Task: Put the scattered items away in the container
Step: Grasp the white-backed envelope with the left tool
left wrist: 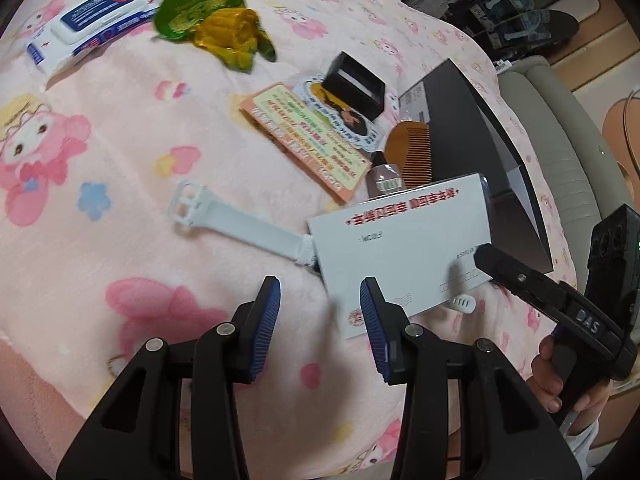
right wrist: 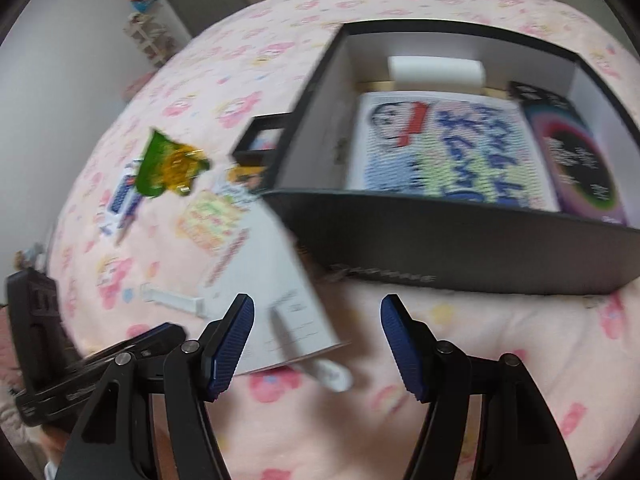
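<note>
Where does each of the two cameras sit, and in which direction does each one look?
Left wrist: sits on the left gripper, looks forward and down at the pink blanket with the white envelope; its own open blue-padded fingers show, plus the right gripper and a hand.
Right wrist: sits on the right gripper, looks down into the black box; its own open fingers show, the left gripper at lower left.
Shared: the envelope, the green packet, the blanket, the box.

Scattered items beside open black box [right wrist: 460,248]
White envelope [left wrist: 400,240], watch strap [left wrist: 244,224], comb [left wrist: 412,152], green packet [left wrist: 200,4] are seen flat on the bed.
</note>
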Demonstrator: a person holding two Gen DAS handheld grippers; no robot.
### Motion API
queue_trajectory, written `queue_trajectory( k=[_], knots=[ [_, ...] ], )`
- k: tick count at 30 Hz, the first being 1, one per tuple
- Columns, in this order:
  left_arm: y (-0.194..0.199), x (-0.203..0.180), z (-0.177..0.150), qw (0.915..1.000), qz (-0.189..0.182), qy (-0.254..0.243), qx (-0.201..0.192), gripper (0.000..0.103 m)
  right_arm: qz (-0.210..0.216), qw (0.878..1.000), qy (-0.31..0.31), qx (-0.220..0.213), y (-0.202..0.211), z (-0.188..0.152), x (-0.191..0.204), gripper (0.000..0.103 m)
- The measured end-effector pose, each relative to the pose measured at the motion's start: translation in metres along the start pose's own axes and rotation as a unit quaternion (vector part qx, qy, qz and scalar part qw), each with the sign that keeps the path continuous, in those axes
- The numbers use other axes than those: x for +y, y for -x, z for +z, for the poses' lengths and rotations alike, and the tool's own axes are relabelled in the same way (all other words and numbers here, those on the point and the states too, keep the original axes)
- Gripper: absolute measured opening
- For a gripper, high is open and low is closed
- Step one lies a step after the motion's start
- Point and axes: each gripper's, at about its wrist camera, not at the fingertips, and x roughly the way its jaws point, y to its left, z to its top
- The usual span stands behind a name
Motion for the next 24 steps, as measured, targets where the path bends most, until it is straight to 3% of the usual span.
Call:
queue_trajectory(
  k=[10,12,20,24],
  knots=[
    [0.014,0.007,0.003,0.9998,-0.01,0.008,-0.016,0.041,0.01,1.0,-0.013,-0.011,0.004,-0.002,0.003,0.063],
    [0.015,0.004,0.004,0.9997,0.002,0.007,-0.023,0.04,-0.013,0.999,-0.023,-0.019,0.002,-0.005,-0.011,0.063],
    [0.005,-0.015,0.004,0.9997,-0.005,-0.02,-0.009,0.039,-0.018,0.989,-0.136,-0.061,0.014,-0.013,-0.049,0.063],
    [0.001,-0.02,0.001,0.9996,-0.016,-0.023,0.0,0.039,-0.057,0.987,-0.149,-0.031,-0.002,-0.012,-0.052,0.063]
  ],
)
